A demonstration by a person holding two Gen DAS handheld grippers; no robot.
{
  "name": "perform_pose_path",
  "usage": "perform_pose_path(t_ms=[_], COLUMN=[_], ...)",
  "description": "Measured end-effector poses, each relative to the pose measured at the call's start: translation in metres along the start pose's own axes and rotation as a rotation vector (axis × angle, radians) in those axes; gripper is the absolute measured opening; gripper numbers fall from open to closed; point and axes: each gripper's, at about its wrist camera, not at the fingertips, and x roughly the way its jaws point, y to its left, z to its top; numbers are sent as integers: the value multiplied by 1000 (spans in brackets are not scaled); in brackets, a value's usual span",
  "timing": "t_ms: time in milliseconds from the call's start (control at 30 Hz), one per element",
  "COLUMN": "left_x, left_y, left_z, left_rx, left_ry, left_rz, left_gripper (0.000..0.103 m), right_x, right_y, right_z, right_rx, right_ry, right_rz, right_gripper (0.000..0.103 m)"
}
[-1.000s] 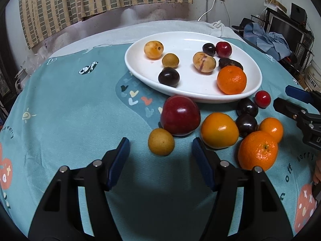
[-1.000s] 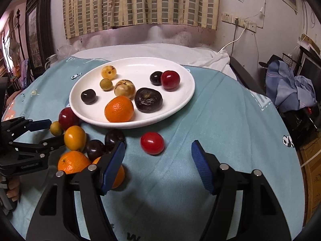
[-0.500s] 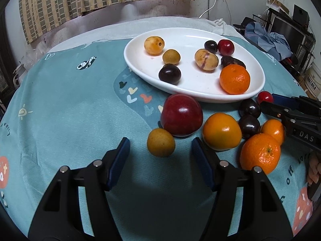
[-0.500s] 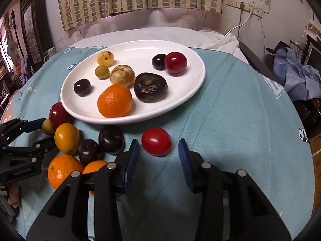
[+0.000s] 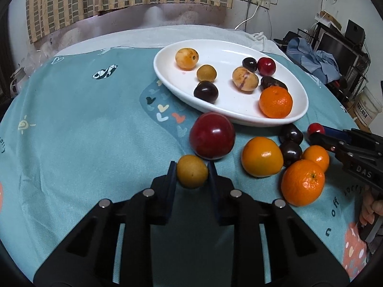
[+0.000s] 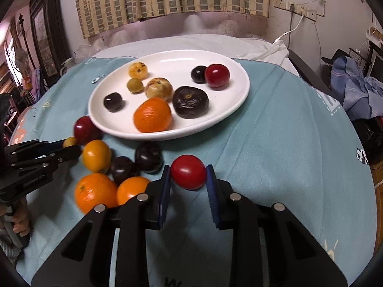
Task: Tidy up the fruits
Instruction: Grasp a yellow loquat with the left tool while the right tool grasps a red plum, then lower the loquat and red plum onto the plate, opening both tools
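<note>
A white oval plate (image 5: 167, 71) (image 6: 239, 95) holds several fruits, among them an orange (image 5: 275, 101). My left gripper (image 5: 192, 167) is shut on a small yellow-brown fruit (image 5: 192, 171) in front of a big red plum (image 5: 211, 135). My right gripper (image 6: 188, 171) is shut on a small red fruit (image 6: 188, 171) just in front of the plate; it also shows in the left wrist view (image 5: 315, 128). Loose on the cloth lie a yellow-orange fruit (image 5: 261, 156), two dark plums (image 5: 290, 134), and two oranges (image 5: 302, 183).
The table has a teal printed cloth (image 5: 83, 131) with a white cloth behind the plate. A curtain and wall stand at the back. Clothes and shelves (image 5: 335, 55) are off the table's right side. A hand (image 6: 19, 217) holds the left gripper.
Both grippers moved forward and closed: the left on the small yellow-brown fruit, the right on the small red fruit. The other fruits stayed put.
</note>
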Motion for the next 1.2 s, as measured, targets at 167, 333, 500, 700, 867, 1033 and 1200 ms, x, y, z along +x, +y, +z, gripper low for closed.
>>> perform_pose_path(t_ms=[167, 333, 500, 700, 867, 1033, 1200], left_x=[0, -4, -30, -55, -42, -7, 30], left_y=[-2, -4, -9, -16, -25, -43, -51], left_z=[0, -1, -1, 21, 70, 90, 87], left_rx=[8, 10, 19, 27, 14, 4, 26], left_ry=[-2, -15, -78, -141, -144, -113, -53], left_rz=[5, 13, -4, -10, -13, -60, -56], left_gripper=[26, 26, 26, 26, 26, 26, 27], right_x=[1, 1, -18, -59, -51, -4, 39], right_y=[-1, -1, -3, -5, -6, -14, -19], right_z=[0, -1, 3, 17, 59, 94, 108], right_rx=[7, 14, 28, 53, 70, 130, 187], right_ry=[1, 0, -51, -175, -177, -138, -118], right_rz=[-1, 3, 32, 59, 69, 83, 87], right_gripper=[29, 29, 29, 29, 29, 29, 30])
